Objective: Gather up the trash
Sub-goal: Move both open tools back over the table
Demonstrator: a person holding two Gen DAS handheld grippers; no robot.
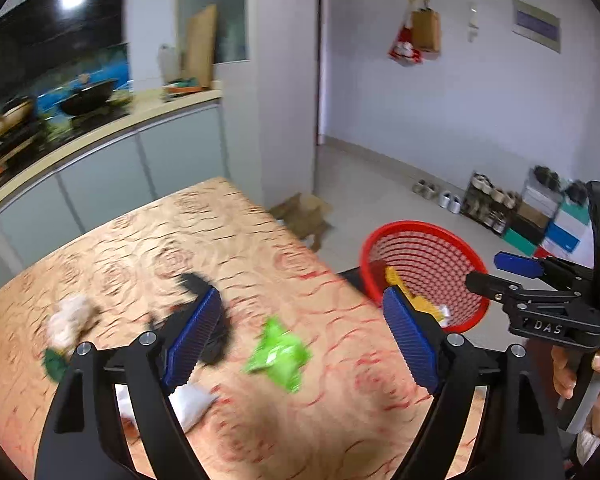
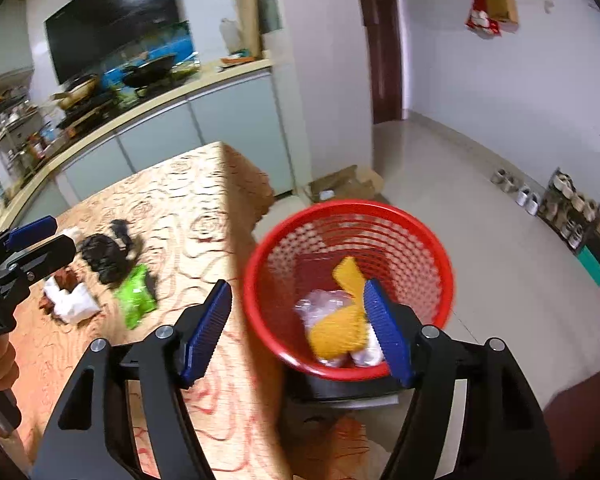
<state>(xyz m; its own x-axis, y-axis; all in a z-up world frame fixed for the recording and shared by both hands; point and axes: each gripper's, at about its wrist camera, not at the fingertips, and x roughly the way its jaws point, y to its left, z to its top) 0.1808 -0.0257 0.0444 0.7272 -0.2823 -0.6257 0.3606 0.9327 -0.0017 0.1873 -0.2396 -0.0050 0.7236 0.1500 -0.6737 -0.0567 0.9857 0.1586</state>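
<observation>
Left claw point(image 1: 300, 336): jaws wide apart, nothing between the blue pads; it hangs over the table, tilted down.
Right claw point(image 2: 298, 322): jaws apart, empty; it hangs over the table edge and the near rim of the bin. A hand point(image 1: 580, 372) holds its grip.
Table point(image 1: 228, 232): orange patterned cloth, under both claws, running away from them toward the kitchen counter.
Bin point(image 2: 380, 210): red mesh basket, off the table's right side, just ahead of the right claw and to the right of the left one.
Yellow wrapper point(image 2: 342, 320): inside the bin, just beyond the right claw's right pad, lying on clear plastic point(image 2: 320, 304).
Green wrapper point(image 1: 280, 354): crumpled on the cloth, just ahead of the left claw, between its two pads as seen from its camera, not touched.
Black bag point(image 1: 204, 284): on the table beyond the left claw's left pad, partly hidden by it.
White wads: one point(image 1: 70, 320) far left of the left claw, blurred; another point(image 1: 190, 400) close under its left finger.
Green scrap point(image 1: 54, 364): at the left claw's far left, beside the blurred wad.
Floor past the bin: shoes point(image 2: 526, 198) along the wall, well away from both claws.
</observation>
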